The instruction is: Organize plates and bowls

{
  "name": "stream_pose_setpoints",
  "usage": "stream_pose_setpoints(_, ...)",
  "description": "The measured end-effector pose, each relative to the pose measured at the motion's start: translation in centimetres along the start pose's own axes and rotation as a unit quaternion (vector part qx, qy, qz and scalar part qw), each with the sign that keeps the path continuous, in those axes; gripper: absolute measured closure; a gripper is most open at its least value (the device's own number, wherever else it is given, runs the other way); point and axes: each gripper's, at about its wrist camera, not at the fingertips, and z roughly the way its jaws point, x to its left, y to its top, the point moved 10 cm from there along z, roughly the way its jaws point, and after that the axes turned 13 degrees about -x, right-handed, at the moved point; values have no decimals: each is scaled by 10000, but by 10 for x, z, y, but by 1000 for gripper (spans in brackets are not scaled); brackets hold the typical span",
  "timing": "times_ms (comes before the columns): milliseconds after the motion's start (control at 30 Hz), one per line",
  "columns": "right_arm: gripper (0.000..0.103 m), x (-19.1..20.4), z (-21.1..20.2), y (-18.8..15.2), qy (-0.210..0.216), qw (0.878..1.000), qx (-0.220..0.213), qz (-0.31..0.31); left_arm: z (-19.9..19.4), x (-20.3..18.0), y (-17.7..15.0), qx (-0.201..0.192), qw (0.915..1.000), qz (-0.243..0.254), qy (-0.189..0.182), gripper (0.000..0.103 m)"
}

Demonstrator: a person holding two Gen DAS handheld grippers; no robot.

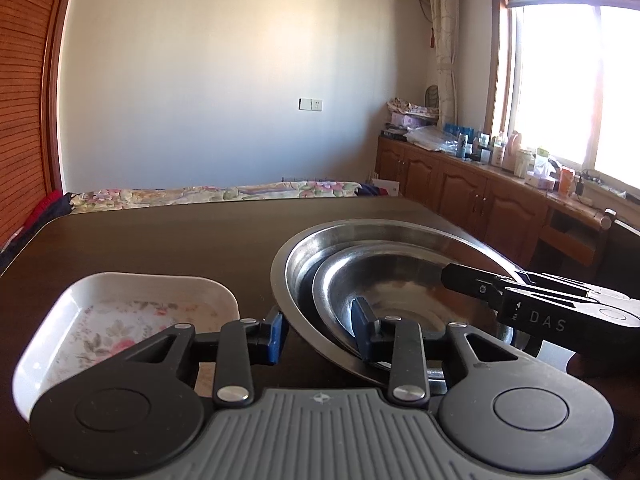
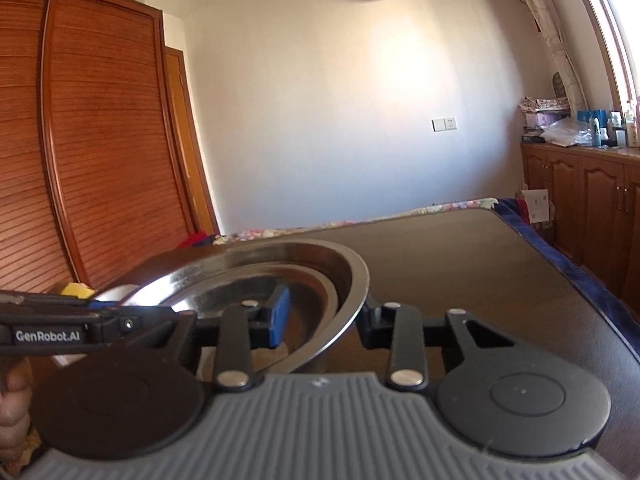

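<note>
A large steel bowl (image 1: 320,248) sits on the dark table (image 1: 180,236) with a smaller steel bowl (image 1: 384,280) nested inside it. My left gripper (image 1: 320,332) is open and straddles the big bowl's near-left rim, one blue pad outside and one inside. My right gripper (image 1: 472,280) reaches in over the rim from the right. In the right wrist view the right gripper (image 2: 326,318) is open astride the large steel bowl's (image 2: 320,256) right rim, and the smaller bowl (image 2: 240,284) lies within. The left gripper (image 2: 132,320) comes in from the left. A white floral rectangular dish (image 1: 132,312) lies left of the bowls.
A small yellow object (image 2: 76,290) lies at the table's left side. A bed with a floral cover (image 1: 216,194) lies beyond the table's far edge. Wooden cabinets (image 1: 460,188) topped with bottles line the right wall, and a slatted wardrobe (image 2: 100,160) stands at left. A hand (image 2: 14,400) shows at lower left.
</note>
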Motion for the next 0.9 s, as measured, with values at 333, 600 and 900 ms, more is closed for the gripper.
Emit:
stream_pose_setpoints(333, 66, 25, 11, 20, 330, 9994, -31, -88, -17, 22, 32, -147, 9998, -129, 40, 66)
stream_pose_setpoints(600, 66, 64, 24, 23, 801, 9965, -6, -232, -37, 61, 44, -232, 9989, -86, 388, 66)
stream_pose_setpoints(900, 66, 105, 36, 9, 1307, 9904, 258, -361, -52, 108, 38, -146, 9966, -208, 781, 66)
